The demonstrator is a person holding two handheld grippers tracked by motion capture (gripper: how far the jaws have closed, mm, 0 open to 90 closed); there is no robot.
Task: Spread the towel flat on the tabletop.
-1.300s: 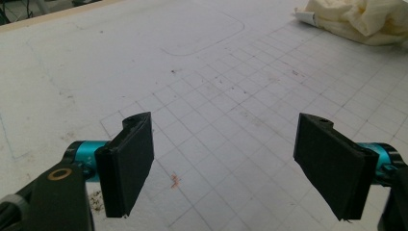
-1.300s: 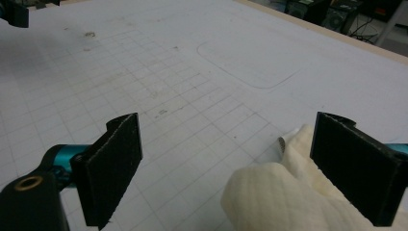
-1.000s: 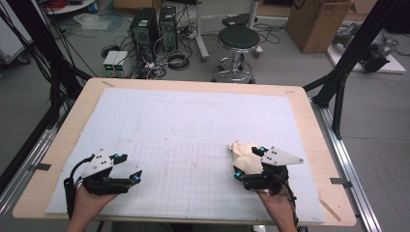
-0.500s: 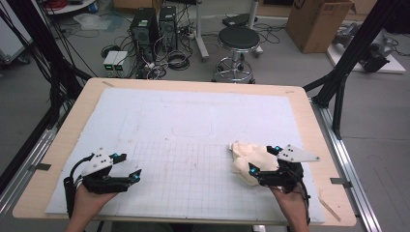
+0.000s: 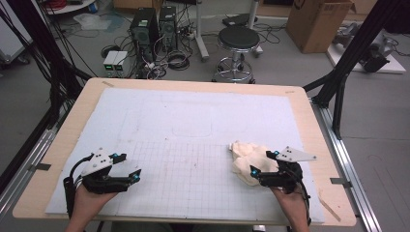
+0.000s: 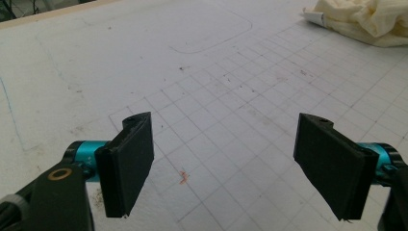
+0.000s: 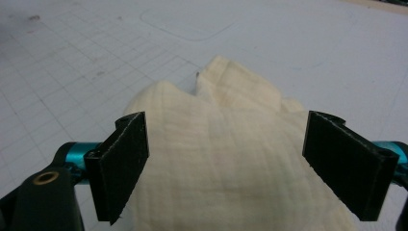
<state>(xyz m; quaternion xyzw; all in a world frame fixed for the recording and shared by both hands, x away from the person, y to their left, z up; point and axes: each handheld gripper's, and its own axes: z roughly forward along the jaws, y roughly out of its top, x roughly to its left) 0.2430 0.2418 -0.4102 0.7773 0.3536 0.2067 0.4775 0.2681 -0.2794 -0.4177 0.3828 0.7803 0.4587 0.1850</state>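
**Crumpled cream cloth on the near right of the mat**

The cloth (image 5: 245,159) is a pale cream, soft fabric with a fine crinkled weave, bunched into a loose heap instead of spread flat. It lies on the gridded part of the white mat, at the near right of the table, well apart from the far edge. In the right gripper view its surface (image 7: 226,144) rises in rounded folds, with a notch between two lobes at the far side and a flatter layer tucked behind. In the left gripper view the heap (image 6: 365,21) shows far off to the right, with a small white tag or hem end poking out at its left edge.
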